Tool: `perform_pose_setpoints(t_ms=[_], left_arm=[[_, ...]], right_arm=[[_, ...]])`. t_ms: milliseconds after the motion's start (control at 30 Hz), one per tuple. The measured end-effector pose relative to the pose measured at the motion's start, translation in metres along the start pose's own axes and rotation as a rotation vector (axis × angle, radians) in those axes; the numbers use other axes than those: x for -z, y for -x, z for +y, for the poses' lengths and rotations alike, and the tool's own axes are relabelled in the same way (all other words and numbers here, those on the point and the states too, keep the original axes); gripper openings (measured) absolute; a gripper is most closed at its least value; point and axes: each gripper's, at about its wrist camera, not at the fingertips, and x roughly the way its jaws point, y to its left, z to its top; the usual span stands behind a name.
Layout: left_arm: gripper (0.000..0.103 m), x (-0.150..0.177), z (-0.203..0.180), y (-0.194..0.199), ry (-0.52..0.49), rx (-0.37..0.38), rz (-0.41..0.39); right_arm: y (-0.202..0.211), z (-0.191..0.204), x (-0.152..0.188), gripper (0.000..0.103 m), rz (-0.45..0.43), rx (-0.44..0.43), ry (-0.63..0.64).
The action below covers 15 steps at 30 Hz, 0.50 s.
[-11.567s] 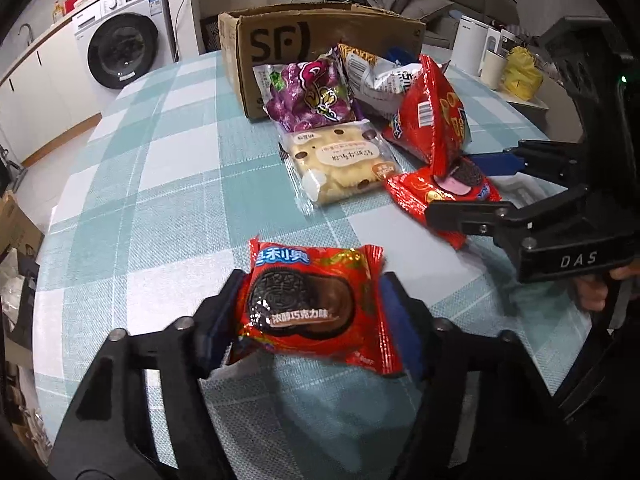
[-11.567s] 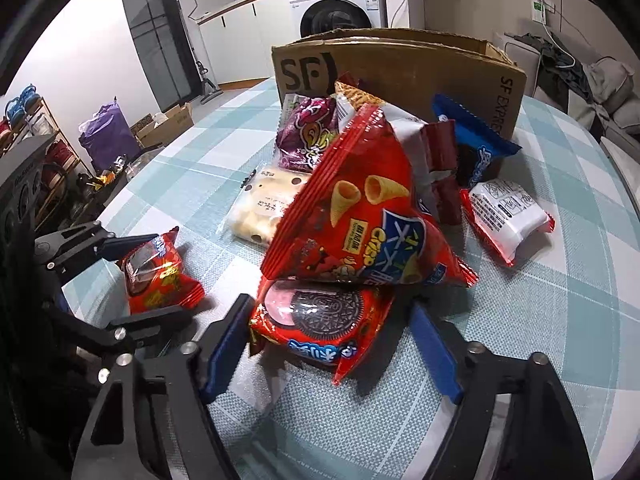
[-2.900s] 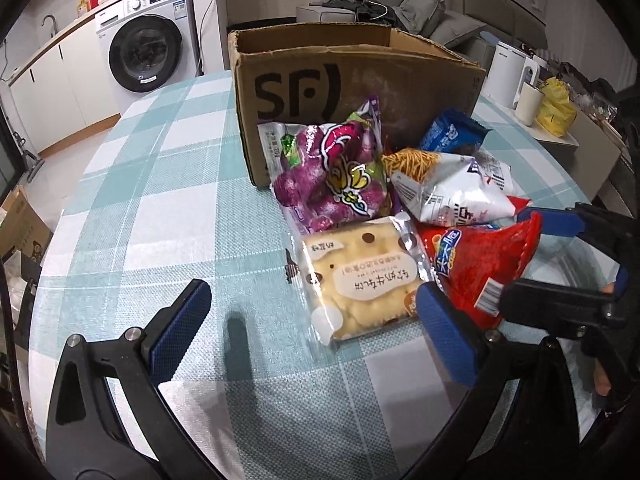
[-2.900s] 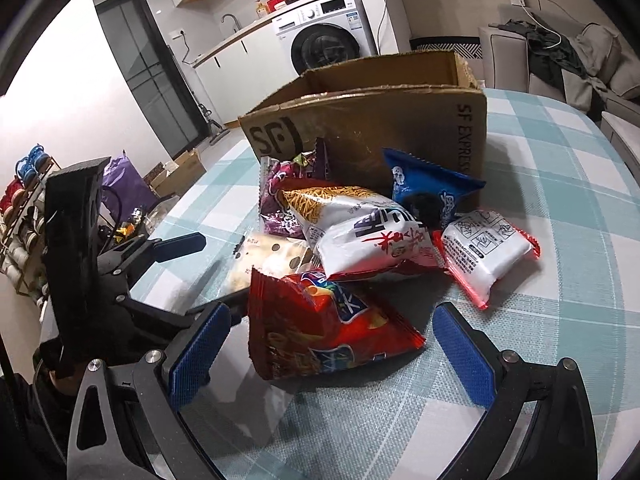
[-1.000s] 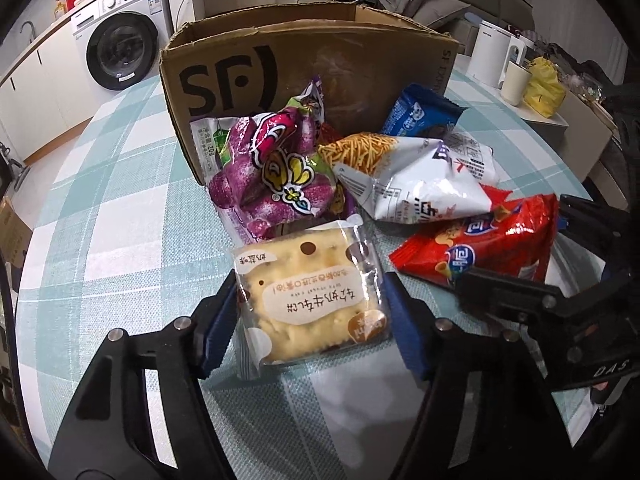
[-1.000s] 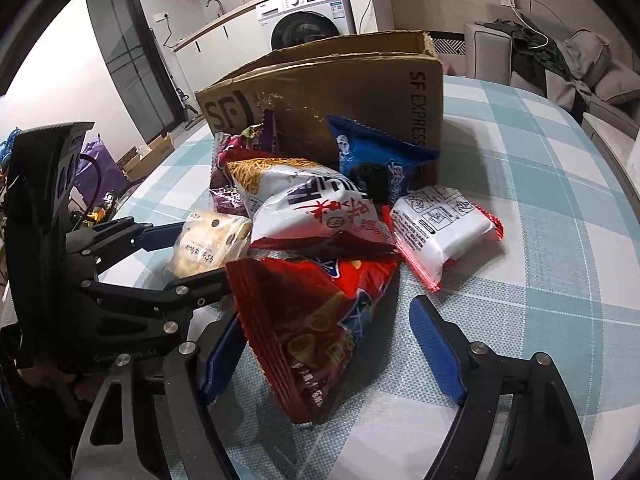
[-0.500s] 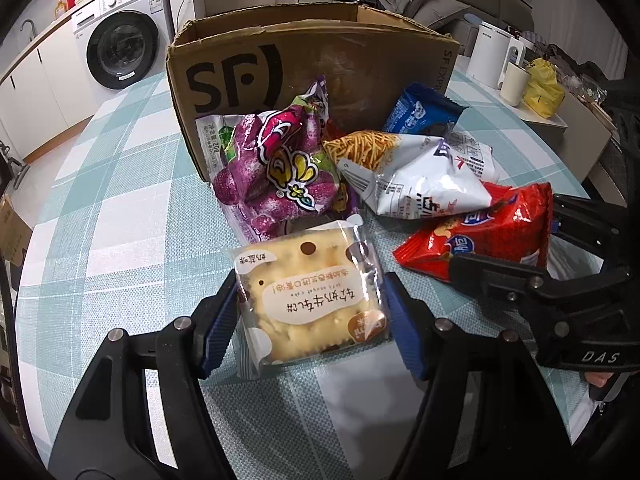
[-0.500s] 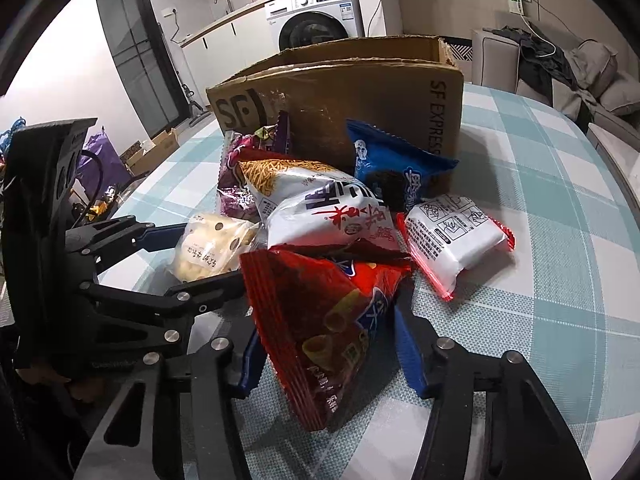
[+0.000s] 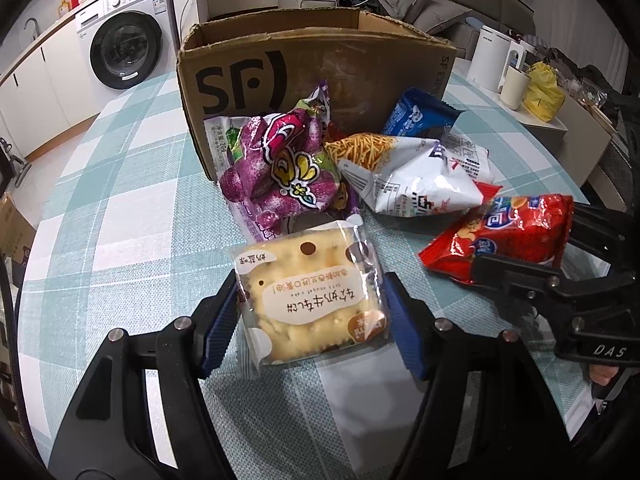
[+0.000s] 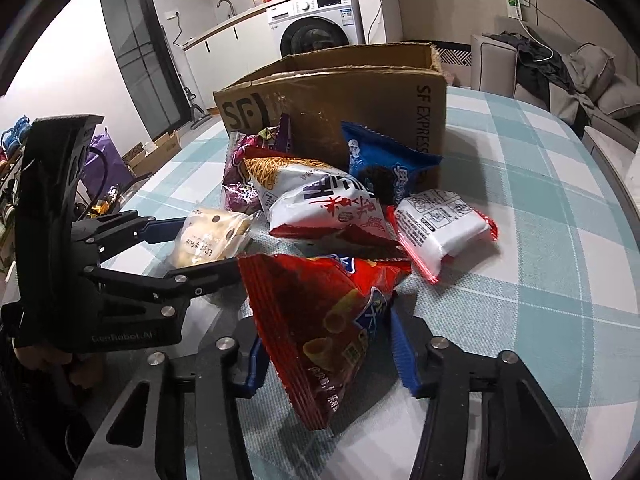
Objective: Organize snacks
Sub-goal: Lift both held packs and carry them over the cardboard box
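My left gripper point(image 9: 310, 320) is shut on a clear pack of yellow crackers point(image 9: 308, 294), seen again in the right wrist view as the cracker pack point(image 10: 208, 236). My right gripper point(image 10: 326, 350) has its jaws closing on a red bag of cone-shaped chips point(image 10: 324, 320); both blue pads press its sides. That red bag point(image 9: 508, 234) shows at the right of the left wrist view. Behind lie a purple bag point(image 9: 280, 172), a white bag of fried sticks point(image 9: 404, 176), a blue cookie pack point(image 9: 416, 118) and a white-and-red pack point(image 10: 440, 226), all in front of an open cardboard box point(image 9: 312, 68).
The round table has a teal-and-white checked cloth point(image 9: 120, 184). A white kettle point(image 9: 490, 64) and a yellow bag point(image 9: 542, 92) stand on a side surface at the right. A washing machine point(image 9: 124, 40) is at the back left, a sofa point(image 10: 560, 76) behind the table.
The right gripper's jaws came together from wide apart onto the red chip bag, which now stands taller between the pads. The left gripper still holds the cracker pack in place.
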Motion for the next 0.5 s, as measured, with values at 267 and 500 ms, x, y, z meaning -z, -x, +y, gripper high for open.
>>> perform_pose_setpoints(t_ms=[267, 500], left_arm=[[0.066, 0.003, -0.006, 0.017, -0.009, -0.002, -0.026], [0.066, 0.002, -0.009, 0.037, -0.016, -0.007, -0.063]], right_arm=[[0.021, -0.001, 0.006, 0.050, -0.034, 0.008, 0.004], [0.042, -0.002, 0.009, 0.050, -0.072, 0.019, -0.002]])
